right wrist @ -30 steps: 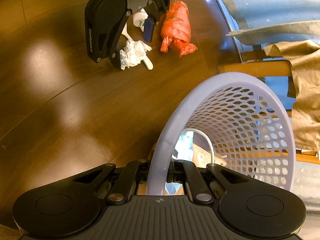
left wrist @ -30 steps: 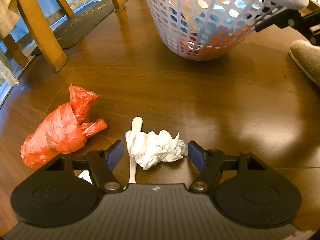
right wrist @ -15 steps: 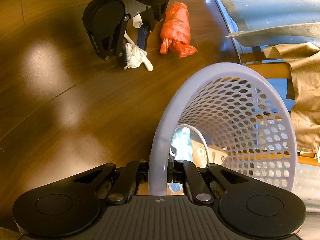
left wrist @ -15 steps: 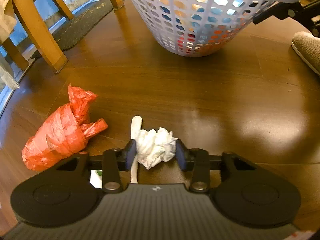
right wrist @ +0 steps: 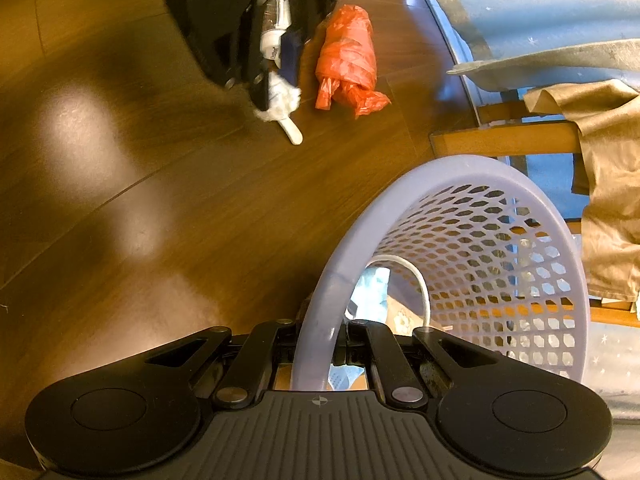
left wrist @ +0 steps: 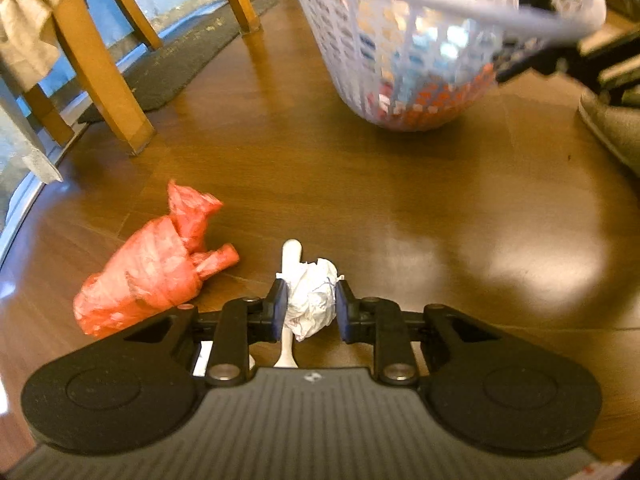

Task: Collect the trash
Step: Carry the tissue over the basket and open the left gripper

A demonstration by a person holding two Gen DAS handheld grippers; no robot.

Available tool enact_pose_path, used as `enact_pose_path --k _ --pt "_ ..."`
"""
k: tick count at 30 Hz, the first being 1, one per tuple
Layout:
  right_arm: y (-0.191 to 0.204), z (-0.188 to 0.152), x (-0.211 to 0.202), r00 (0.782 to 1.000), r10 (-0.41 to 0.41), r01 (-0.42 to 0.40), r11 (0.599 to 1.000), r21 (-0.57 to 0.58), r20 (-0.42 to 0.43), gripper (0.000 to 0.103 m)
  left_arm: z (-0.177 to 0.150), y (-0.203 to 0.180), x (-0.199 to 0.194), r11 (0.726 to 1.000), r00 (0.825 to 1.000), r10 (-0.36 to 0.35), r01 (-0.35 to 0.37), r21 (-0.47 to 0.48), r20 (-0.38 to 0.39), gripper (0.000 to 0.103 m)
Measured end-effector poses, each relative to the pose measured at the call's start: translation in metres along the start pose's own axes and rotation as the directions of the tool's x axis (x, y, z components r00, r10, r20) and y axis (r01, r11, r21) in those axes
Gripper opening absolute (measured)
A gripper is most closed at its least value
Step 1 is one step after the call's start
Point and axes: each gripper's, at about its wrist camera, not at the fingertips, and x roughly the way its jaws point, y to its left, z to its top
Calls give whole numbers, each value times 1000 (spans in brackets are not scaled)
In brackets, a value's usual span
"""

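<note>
L hand-held gripper (left wrist: pixel 309 305) has just been closing — pads now clamped on crumpled tissue (left wrist: pixel 311 300), just above floor (left wrist: pixel 360 208) beside red bag (left wrist: pixel 152 272). R hand-held gripper (right wrist: pixel 320 350) squeezed tight on basket (right wrist: pixel 472 168) rim.

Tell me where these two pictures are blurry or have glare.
Left wrist view: the basket and the dark gear at top right are smeared by motion, the tissue in the left gripper is sharp, and pale glare lies on the floor. Right wrist view: the left gripper up top is blurred, the basket rim in the right gripper is crisp, and glare streaks the left floor.
</note>
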Motion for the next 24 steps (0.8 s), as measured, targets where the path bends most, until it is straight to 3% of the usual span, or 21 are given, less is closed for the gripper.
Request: enact_pose_path --k 9,15,24 --pt "-1 1 -1 1000 0 0 1000 -5 -4 2 39 23 -70 999 993 -22 27 -42 112 21" --pt "-1 3 -2 1000 1 -1 1000 -16 -3 2 78 31 -113 997 976 -52 63 -42 212 21" --pt "-1 5 -1 1000 2 -3 1000 -19 -3 2 129 26 -121 990 945 -126 138 -21 301 22"
